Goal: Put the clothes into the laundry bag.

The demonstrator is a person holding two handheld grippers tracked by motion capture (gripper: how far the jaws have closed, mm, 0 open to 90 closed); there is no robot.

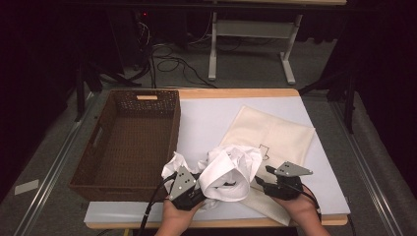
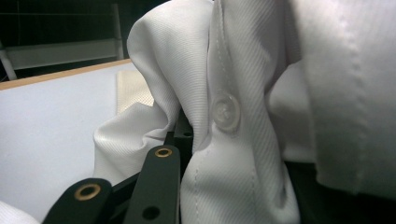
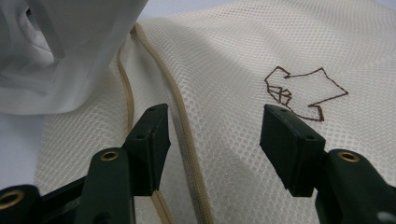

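Nearest me, at the table's front edge, my left gripper (image 1: 188, 189) had its jaws clamped on a fold of the white shirt (image 1: 227, 169), a button (image 2: 225, 112) pressed close against the camera. My right gripper (image 1: 269, 183) hovered just beside it with jaws spread wide and empty over the cream mesh bag (image 1: 275, 135), near its zipper (image 3: 180, 116) and brown embroidered mark (image 3: 299, 93). Farther left sat the brown wicker basket (image 1: 91, 162) on the white table (image 1: 206, 123).

Claw (image 3: 214, 135) agape over mesh bag (image 3: 280, 56) — zip (image 3: 180, 116) between.
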